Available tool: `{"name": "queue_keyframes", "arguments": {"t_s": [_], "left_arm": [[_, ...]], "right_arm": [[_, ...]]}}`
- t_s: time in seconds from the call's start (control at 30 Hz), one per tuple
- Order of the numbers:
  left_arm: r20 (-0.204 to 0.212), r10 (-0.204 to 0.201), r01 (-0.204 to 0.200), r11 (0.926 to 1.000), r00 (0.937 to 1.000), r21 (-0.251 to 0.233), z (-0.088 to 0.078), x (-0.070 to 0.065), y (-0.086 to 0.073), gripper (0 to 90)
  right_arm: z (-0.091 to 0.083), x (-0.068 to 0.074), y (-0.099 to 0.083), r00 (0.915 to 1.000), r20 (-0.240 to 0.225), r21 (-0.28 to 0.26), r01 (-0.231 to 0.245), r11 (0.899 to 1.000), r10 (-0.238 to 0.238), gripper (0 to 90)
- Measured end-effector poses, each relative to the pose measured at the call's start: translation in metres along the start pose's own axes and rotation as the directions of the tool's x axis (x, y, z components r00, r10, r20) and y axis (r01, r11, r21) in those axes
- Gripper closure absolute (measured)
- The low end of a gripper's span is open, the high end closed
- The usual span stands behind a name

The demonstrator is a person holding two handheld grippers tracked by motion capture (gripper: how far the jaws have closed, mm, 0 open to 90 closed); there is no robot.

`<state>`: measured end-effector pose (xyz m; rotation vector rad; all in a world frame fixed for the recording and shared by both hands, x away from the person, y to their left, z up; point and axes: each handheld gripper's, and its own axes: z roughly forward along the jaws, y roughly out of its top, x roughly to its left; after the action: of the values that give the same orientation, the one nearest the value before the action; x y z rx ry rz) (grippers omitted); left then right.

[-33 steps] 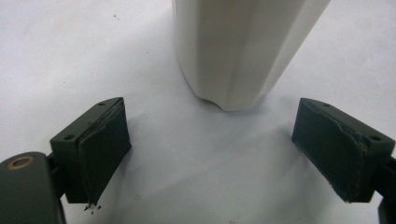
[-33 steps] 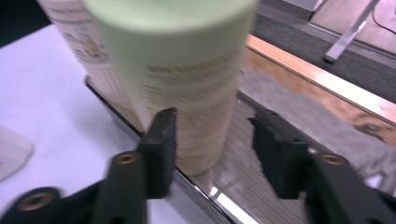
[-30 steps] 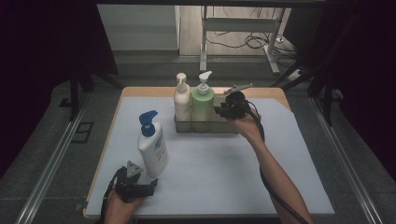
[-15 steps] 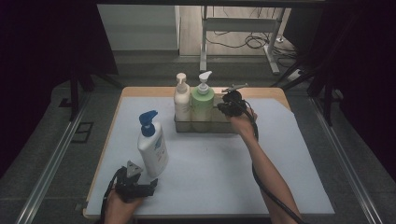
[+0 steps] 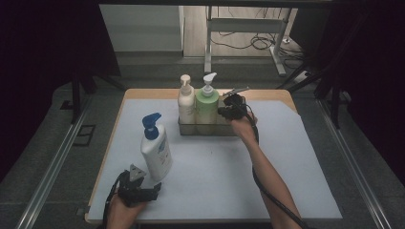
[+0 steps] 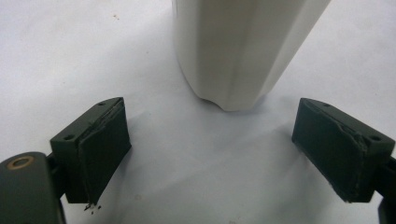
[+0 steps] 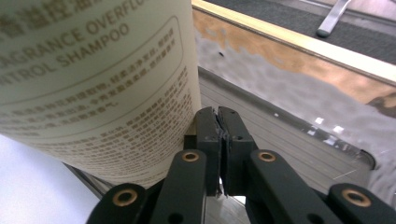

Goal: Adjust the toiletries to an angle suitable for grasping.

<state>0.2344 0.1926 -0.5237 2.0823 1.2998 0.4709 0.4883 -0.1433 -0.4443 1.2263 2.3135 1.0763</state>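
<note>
High view. A clear tray (image 5: 203,129) stands at the far middle of the table (image 5: 215,176), holding a cream bottle (image 5: 186,102) and a green bottle (image 5: 207,105) upright, side by side, their pump heads up. The tray's right end looks free, and the right gripper (image 5: 228,110) sits there, just beside the green bottle; a fair reading is that it works at the tray's edge or the vacant slot, possibly to steady the tray. A white bottle (image 5: 155,150) with a blue pump stands upright on its own at the near left, well apart from the tray, likely waiting to be carried to that slot. The left gripper (image 5: 138,187) lies low on the table just in front of its base.

Left gripper view. The two black jaws stand wide apart, each pad clear of the white bottle (image 6: 243,46). The bottle's base rests on the table ahead of the jaws, centred between them but beyond the pads. No contact and nothing held. The placing suits an approach for a low grasp on the body.

Right gripper view. The jaws are pressed pad to pad, having just been closing. Whether a thin tray edge is pinched between them cannot be told; no object is visible in the seam. The green bottle (image 7: 93,79), its printed label facing the camera, touches or nearly touches the left jaw's outer side. The tray's clear wall (image 7: 289,84) and slatted floor lie ahead.
</note>
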Motion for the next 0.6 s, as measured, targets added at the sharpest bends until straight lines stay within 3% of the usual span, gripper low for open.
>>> {"name": "queue_keyframes", "arguments": {"t_s": [0.17,0.23,0.6], "left_arm": [[0.000,0.000,0.000,1.0000,1.0000,0.000,0.0001,0.0000,0.0000,10.7],[0.000,0.000,0.000,1.0000,1.0000,0.000,0.0000,0.0000,0.0000,10.8],[0.000,0.000,0.000,1.0000,1.0000,0.001,0.0001,0.0000,0.0001,10.8]], "right_arm": [[0.0008,0.0038,0.0003,0.9999,-0.015,0.003,0.003,1.000,-0.003,89.4],[0.0014,0.0065,0.0007,1.0000,0.001,0.004,0.009,1.000,-0.009,89.4],[0.0014,0.0079,-0.0011,0.9997,0.007,-0.001,-0.022,1.000,0.022,89.7]]}}
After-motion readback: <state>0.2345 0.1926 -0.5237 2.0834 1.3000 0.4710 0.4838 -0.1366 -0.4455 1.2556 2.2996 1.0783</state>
